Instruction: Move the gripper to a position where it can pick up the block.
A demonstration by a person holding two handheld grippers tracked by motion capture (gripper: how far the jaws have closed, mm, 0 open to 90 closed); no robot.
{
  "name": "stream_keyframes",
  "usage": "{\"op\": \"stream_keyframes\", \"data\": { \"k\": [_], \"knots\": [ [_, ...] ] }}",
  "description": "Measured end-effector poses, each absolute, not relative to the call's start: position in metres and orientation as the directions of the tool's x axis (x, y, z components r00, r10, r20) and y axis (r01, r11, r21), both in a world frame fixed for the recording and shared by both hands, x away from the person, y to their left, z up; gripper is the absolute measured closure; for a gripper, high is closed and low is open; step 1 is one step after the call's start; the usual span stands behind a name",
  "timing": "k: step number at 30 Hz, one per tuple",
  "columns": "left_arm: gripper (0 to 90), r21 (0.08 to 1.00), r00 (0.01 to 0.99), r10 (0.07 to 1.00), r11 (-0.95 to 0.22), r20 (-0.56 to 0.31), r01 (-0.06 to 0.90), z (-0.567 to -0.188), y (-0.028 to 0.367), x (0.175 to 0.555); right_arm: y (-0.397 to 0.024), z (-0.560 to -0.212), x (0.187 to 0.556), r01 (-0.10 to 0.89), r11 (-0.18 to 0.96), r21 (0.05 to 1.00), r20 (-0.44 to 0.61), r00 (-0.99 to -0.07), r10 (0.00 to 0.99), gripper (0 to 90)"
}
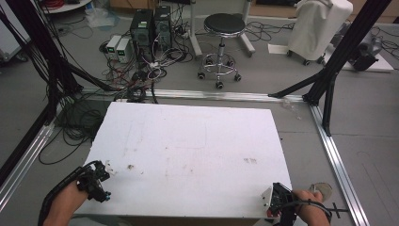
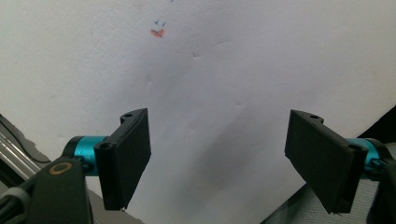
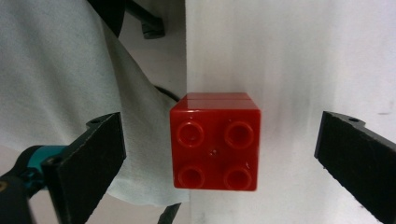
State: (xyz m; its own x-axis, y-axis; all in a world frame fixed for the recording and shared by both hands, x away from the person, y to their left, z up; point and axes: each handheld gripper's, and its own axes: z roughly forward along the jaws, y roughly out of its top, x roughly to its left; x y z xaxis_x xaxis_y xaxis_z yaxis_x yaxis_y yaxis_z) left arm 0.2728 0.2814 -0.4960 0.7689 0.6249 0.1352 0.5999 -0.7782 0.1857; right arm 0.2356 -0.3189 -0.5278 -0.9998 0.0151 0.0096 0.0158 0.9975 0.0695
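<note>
The red four-stud brick (image 3: 215, 142) sits at the edge of the white table (image 1: 188, 141), between the spread jaws of my right gripper (image 3: 219, 158) and touching neither, with white cloth (image 3: 56, 79) just beside it past that edge. From above, the gripper at the table's near right corner hides the brick. My left gripper (image 2: 217, 163) hangs over the table's near left edge, jaws wide apart and holding nothing.

Your high view looks forward and down over the white table (image 1: 188, 141) toward the stool (image 1: 224, 23) and cables beyond; your left gripper view sits close above that same tabletop near its left edge; your right gripper view looks close down onto a red brick (image 3: 215, 142) at the table's edge.
</note>
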Motion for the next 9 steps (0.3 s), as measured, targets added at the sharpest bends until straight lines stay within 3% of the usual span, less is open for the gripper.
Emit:
{"op": "stream_keyframes", "data": {
  "k": [9],
  "knots": [
    [22.8, 0.188, 0.769, 0.625, -0.778, 0.133, 0.599, -0.4962, 0.2812, 0.2728, -0.3196, -0.5306, 0.236, 0.012, 0.997, 0.081, 0.012, -1.0, 0.011, 1.1]
  ]
}}
